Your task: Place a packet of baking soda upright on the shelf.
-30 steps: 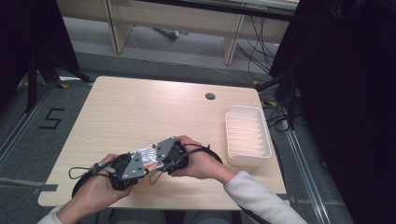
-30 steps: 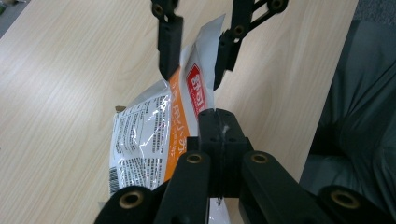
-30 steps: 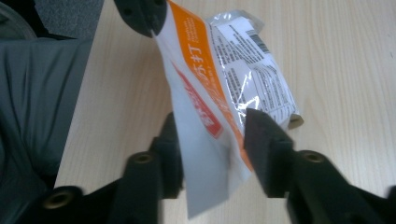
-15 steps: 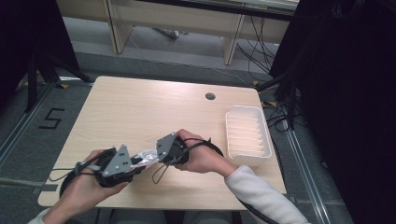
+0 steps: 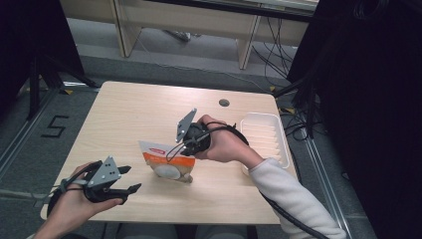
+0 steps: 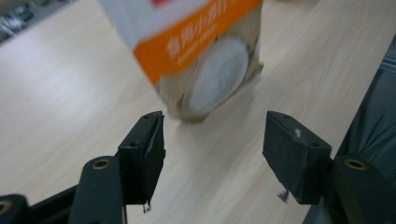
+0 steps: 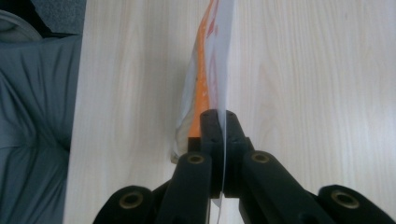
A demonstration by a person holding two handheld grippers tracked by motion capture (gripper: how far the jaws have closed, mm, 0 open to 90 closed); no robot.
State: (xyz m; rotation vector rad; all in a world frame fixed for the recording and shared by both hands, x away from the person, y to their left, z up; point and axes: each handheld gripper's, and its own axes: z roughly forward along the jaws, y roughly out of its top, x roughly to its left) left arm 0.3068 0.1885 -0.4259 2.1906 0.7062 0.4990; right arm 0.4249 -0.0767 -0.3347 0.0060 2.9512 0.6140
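Handing over: your left gripper [image 5: 128,179] has just let the pouch [image 5: 166,160] go; a second ago both grippers met on it near the front edge of the table [image 5: 124,109], and now the left one sits back by the front-left corner.
Left jaws: they have just been opening and now stand wide apart with nothing between the pads; in the left gripper view the pouch [image 6: 196,51] hangs ahead of them, clear of both.
Right jaws: your right gripper [image 7: 217,126] is clamped tight on the pouch's thin top edge [image 7: 223,70], which runs straight up between the pads.
Pouch: it hangs from the right gripper [image 5: 191,144] over the middle of the table, toward the front; whether its lower end touches the wood or hangs just above it, you cannot tell.
Meaning: the pouch is now carried by one gripper alone, so judge the next move as the right hand's, with the left free to help.
Tray: the white tray [image 5: 278,130] lies along the right edge, empty, just beyond your right hand.
Room: the back half and left side of the table are bare wood; a small round hole [image 5: 224,102] sits near the back edge.
Edges: your left gripper is close to the front-left corner, so mind the drop there.
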